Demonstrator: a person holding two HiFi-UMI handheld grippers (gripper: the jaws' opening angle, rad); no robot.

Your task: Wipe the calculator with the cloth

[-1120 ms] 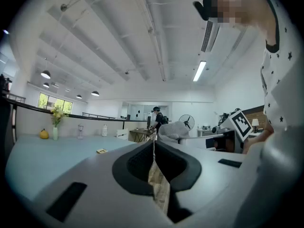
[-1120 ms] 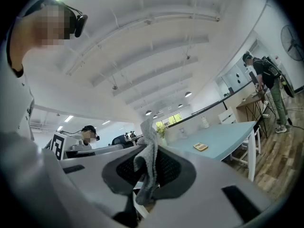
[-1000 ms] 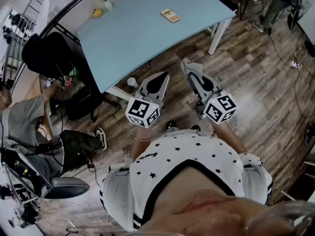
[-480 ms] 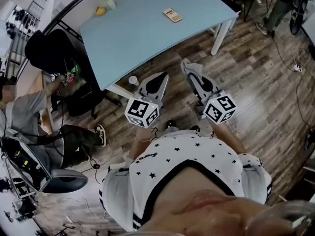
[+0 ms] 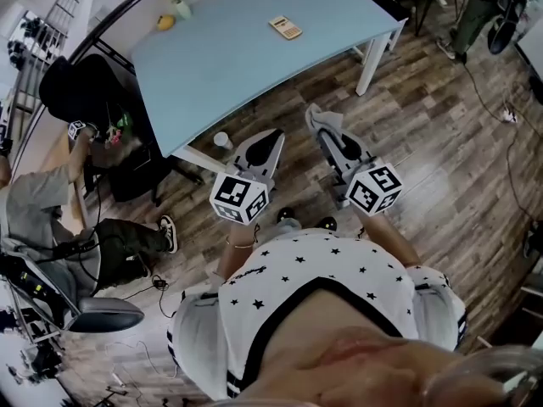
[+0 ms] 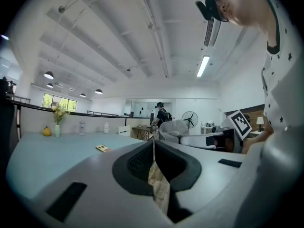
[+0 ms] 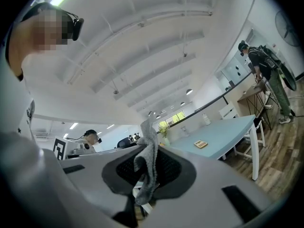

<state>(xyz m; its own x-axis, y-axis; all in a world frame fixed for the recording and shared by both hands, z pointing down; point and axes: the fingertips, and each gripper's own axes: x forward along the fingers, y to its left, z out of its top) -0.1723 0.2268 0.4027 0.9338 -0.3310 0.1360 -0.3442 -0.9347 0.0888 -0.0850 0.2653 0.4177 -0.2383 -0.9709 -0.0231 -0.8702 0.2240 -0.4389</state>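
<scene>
Stands short of the table (image 5: 229,58), with both grippers out over the wooden floor (image 5: 441,142) and not yet above the tabletop. Holds a grey cloth (image 7: 151,127) clenched in the right gripper (image 7: 145,167) — pinched partway along, one end poking up past the jaws, the other hanging below. Carries nothing in the left gripper (image 6: 153,148): jaws pressed together, only a sliver of floor showing beneath them.

Has the calculator (image 5: 286,27) flat on the far part of the table, well apart from both grippers. Sits ahead, a little right of where the right gripper aims and a little left of where the left one aims. Looks somewhat nearer to the cloth side than to the empty side, though not by much. Lies with its long axis slanting across the line of reach, left end a little farther off than the right — crosswise rather than end-on. Too small to tell which end bears the display.

Probably calls for a long forward reach over the near edge. After that, likely cloth strokes along the slanted axis, with the left gripper free to steady the calculator.
</scene>
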